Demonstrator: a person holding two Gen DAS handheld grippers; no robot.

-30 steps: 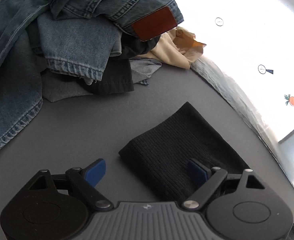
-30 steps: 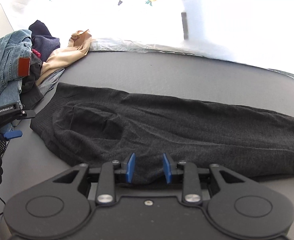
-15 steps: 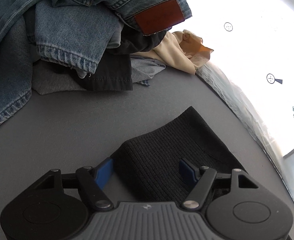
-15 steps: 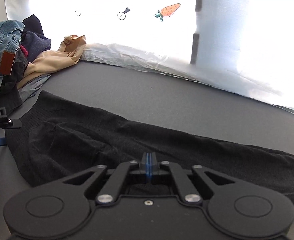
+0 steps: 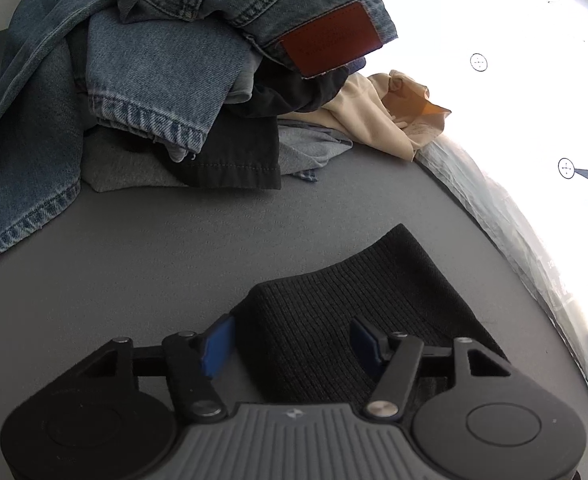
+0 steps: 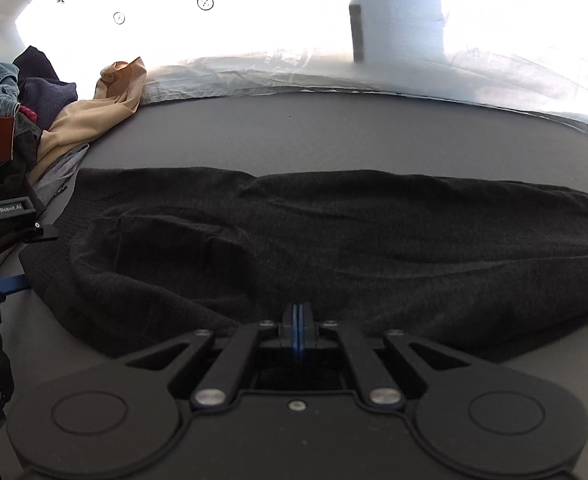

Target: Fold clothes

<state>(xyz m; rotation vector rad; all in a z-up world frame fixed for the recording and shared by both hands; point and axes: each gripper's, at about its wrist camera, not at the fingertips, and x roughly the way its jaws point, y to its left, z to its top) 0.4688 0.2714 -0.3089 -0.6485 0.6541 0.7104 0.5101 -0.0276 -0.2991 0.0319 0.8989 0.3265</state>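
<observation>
A black knit garment (image 6: 334, 232) lies stretched across the grey table (image 6: 294, 140). My right gripper (image 6: 297, 326) is shut on its near edge. In the left wrist view the garment's ribbed hem (image 5: 358, 292) lies between the blue pads of my left gripper (image 5: 294, 340), which is open and straddles the hem corner. The left gripper also shows at the left edge of the right wrist view (image 6: 5, 232).
A pile of clothes stands at the back left: blue jeans with a brown patch (image 5: 197, 52), dark items (image 5: 237, 156), and a beige garment (image 5: 378, 116). A white sheet with carrot prints (image 6: 294, 12) borders the table's far edge.
My right gripper closed on the garment's near edge and stays shut. My left gripper moved forward over the ribbed hem and narrowed a little, still open.
</observation>
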